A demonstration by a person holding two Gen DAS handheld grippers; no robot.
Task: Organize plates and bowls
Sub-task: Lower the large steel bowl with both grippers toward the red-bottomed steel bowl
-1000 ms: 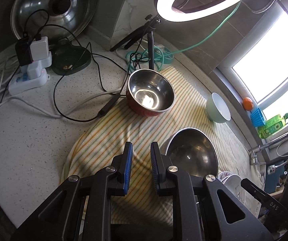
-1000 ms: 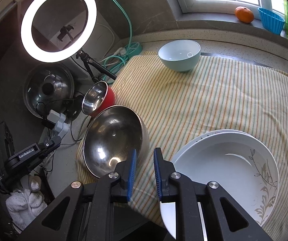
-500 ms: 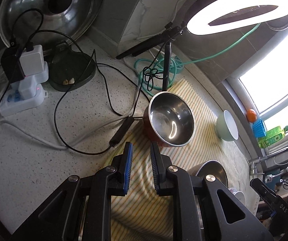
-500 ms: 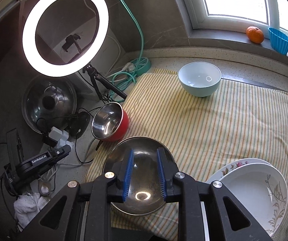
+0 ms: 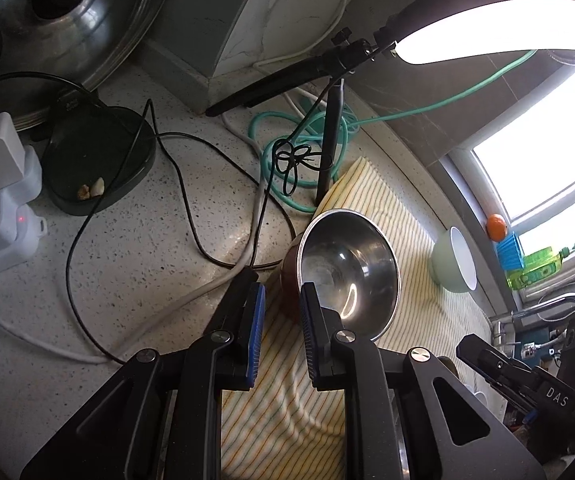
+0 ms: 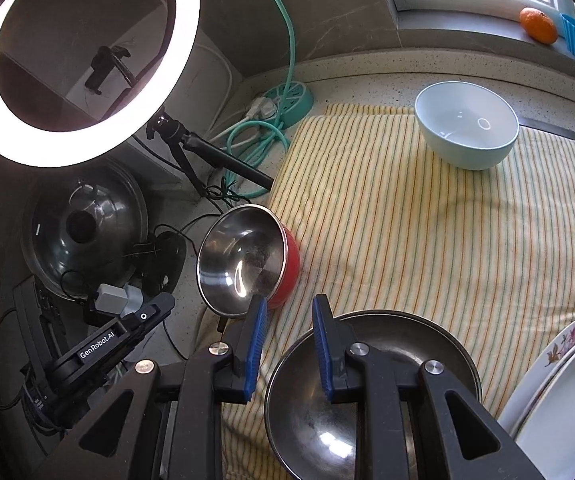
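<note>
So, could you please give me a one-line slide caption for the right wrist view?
Right hand-held gripper, empty, above the striped cloth between red bowl and steel bowl.

A speckled countertop (image 5: 135, 248) is being covered on one side by a striped cloth (image 6: 407, 248). Directly on the stone, a power strip (image 5: 3, 240), a dark tray (image 5: 99, 160), tangled cables (image 5: 175, 184) and a tripod (image 6: 191, 152) are being carried.

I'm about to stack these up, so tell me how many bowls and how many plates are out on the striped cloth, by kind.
Steel bowls: 2, the red-sided bowl and the large steel bowl
Pale green bowls: 1, the ceramic bowl
Plates: 2 at least, the stacked plates partly cut off
Total: 5
</note>
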